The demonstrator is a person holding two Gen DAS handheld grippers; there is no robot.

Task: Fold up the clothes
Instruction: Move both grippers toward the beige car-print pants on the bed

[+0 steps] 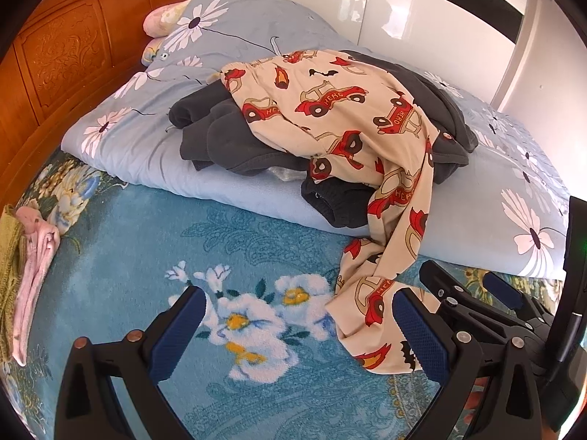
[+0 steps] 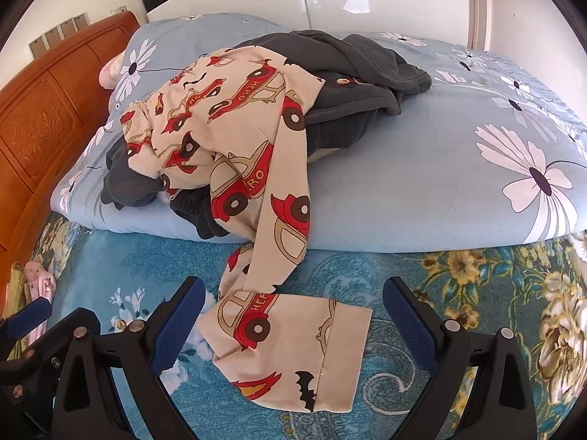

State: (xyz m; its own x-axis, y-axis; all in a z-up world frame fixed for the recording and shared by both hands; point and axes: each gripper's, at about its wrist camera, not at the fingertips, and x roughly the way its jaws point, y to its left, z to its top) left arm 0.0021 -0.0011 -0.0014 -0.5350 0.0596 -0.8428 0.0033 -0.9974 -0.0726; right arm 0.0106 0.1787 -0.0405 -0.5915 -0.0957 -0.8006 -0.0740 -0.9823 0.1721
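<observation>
The left gripper [image 1: 304, 330] is seen nearest the lens, its blue-padded jaws spread wide above a teal floral blanket [image 1: 183, 249], with nothing held between them. The right gripper [image 2: 293, 319] is likewise held with its jaws spread apart, and the cuff end of a cream garment printed with red cars [image 2: 286, 344] is framed between them, lying flat on the blanket without being pinched. The rest of that garment is draped up onto a folded light-blue quilt with white daisies [image 2: 422, 168], where it is laid over a heap of dark grey clothes [image 1: 220, 135]. A carved wooden headboard [image 1: 62, 55] is seen at the left, and pink and yellow-green cloths [image 1: 33, 256] are bunched near the bed's left edge.
</observation>
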